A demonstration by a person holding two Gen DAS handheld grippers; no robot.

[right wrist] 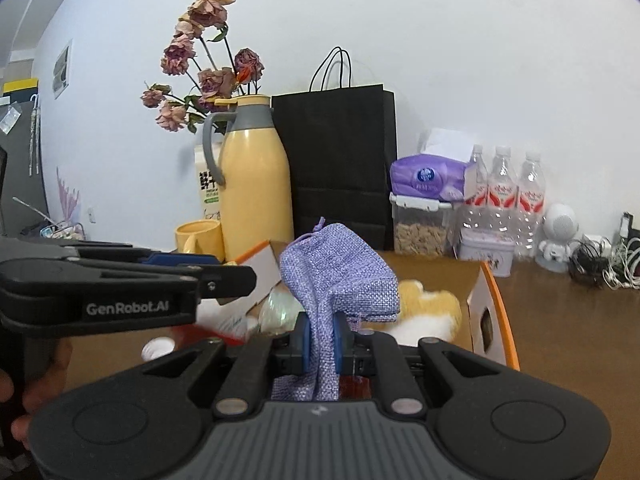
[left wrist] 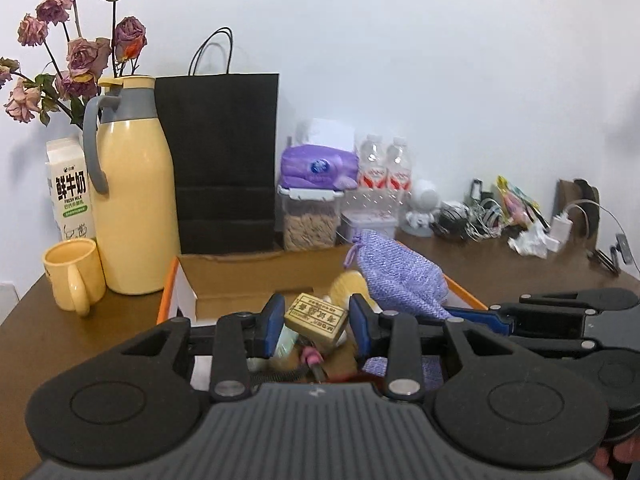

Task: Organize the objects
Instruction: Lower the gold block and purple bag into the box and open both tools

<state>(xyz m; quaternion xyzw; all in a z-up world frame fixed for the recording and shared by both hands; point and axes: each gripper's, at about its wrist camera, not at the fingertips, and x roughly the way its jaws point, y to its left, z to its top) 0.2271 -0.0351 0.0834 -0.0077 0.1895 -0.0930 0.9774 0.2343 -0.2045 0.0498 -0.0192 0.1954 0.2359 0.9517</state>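
Lilac woven drawstring pouch (right wrist: 340, 276) (drooping, creased) pinched in right claw (right wrist: 320, 346); tan block (left wrist: 316, 317) clamped in left claw (left wrist: 316, 324).

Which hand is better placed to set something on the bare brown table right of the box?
Right, probably: the right gripper holds the purple woven pouch nearest the bare table; the left gripper, holding a tan block, is farther left.

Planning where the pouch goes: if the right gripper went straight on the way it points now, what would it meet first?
Probably the black paper bag at the wall. The right gripper, shut on the purple pouch, seems to pass above the cardboard box; depth is unclear.
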